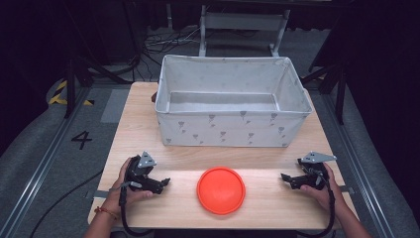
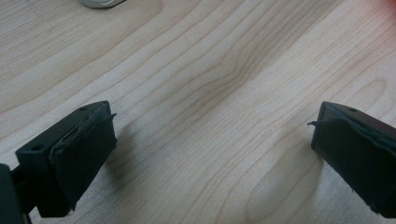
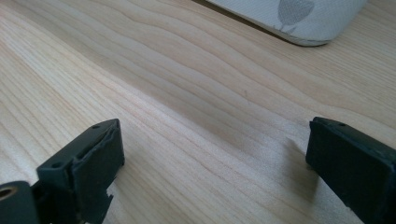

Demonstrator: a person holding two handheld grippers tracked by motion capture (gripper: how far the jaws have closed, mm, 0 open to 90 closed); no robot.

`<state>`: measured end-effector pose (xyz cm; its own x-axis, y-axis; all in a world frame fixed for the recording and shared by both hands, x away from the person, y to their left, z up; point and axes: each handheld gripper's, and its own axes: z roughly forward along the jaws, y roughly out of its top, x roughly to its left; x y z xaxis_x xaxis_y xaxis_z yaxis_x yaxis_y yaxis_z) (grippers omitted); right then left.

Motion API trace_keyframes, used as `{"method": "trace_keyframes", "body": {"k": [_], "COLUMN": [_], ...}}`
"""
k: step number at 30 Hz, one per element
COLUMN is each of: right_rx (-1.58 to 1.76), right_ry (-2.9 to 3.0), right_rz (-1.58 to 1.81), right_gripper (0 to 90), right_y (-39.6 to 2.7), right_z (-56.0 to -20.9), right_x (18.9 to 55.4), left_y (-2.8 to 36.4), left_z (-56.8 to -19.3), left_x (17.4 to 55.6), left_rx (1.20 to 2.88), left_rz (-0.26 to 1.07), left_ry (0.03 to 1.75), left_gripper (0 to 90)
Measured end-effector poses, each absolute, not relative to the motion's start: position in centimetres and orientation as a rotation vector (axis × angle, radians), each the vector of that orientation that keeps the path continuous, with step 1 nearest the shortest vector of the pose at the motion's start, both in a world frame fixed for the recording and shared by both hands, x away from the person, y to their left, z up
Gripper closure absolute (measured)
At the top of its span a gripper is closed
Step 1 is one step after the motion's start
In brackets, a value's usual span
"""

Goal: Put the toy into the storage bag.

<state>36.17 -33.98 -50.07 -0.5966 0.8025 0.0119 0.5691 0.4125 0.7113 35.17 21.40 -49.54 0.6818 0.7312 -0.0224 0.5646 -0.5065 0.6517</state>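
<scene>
Two tools low over a pale wooden bench (image 1: 143,124), one in each hand. Left tool (image 1: 166,182) held at the near left part of the bench, jaws spread wide and empty, pointing inward toward the right tool. In the left gripper view, both black pads (image 2: 86,154) apart over bare wood grain, nothing between them; a small grey edge of something at the top, too cropped to identify.

Right tool (image 1: 285,177) held at the near right, jaws likewise wide and empty, pointing inward toward the left one. In the right gripper view, wood grain between the pads (image 3: 95,165), with a rounded corner of the fabric bin (image 3: 299,21) ahead and to the right.

Orange disc (image 1: 221,190) lying flat on the bench between the two tools, apart from both, a little nearer the left one's tips. Whether plate, lid or flying disc, cannot tell.

White fabric bin (image 1: 230,126) with a small grey print standing beyond both tools, at the far half of the bench, open at the top, interior bare.
</scene>
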Motion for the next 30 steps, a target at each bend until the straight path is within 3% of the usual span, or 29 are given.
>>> {"method": "trace_keyframes", "body": {"k": [15,18,22,24,30], "right_rx": [1.192,1.158,1.123,1.076,0.952], "right_ry": [2.363,2.443,2.466,2.498,2.643], "right_rz": [0.970,1.051,1.148,1.170,1.138], "right_gripper": [3.6,22.9,15.9,21.1,20.6], "right_y": [-33.8,-33.4,-32.6,-31.7,-27.9], "right_z": [-49.9,-49.2,-47.9,-47.2,-46.4], "right_x": [36.3,36.7,36.8,36.6,35.8], "left_y": [21.6,21.4,21.1,20.9,20.3], "left_z": [-49.5,-49.5,-49.4,-49.4,-49.5], "left_x": [33.8,33.0,32.5,32.2,31.6], "left_rx": [2.239,2.243,2.253,2.257,2.265], "left_rz": [0.348,0.336,0.325,0.338,0.316], "left_ry": [0.990,0.977,0.954,0.948,0.911], "left_gripper": [4.8,5.5,5.4,5.4,5.4]}}
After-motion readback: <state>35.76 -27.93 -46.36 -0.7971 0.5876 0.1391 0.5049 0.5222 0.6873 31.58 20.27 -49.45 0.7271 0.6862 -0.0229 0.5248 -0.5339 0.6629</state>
